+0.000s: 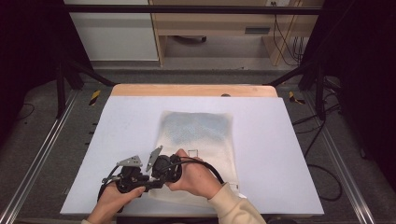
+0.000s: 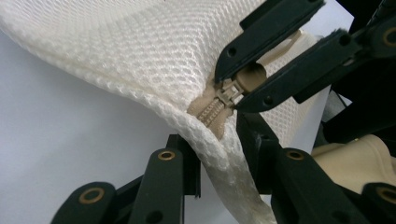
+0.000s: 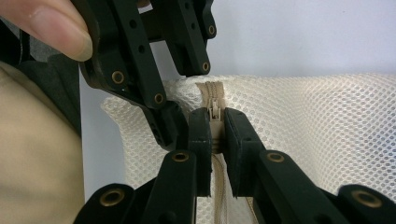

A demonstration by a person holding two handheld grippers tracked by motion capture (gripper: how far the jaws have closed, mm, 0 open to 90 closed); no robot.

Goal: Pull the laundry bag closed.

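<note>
Mesh laundry bag [image 1: 198,140] flat on the pale table cover [image 1: 121,121], centre of the high view, blue contents dimly visible through its upper half; near corner lifted between two hand-held grippers at lower left of frame. Left gripper [image 2: 219,154] closed on the folded mesh edge just below the zipper end, seen bottom centre of the left gripper view. Right gripper [image 3: 215,140] narrowed onto the tan zipper slider [image 3: 215,114], mid-frame in the right gripper view; whether pull tab or slider body is held, impossible to tell. Likely step: starting the zipper along its track. Best done with the seam kept taut by the anchoring grip, pull directed straight along the teeth [image 2: 211,112], no twist. Risks: slider slipping from the pads, mesh snagging in the teeth.
</note>
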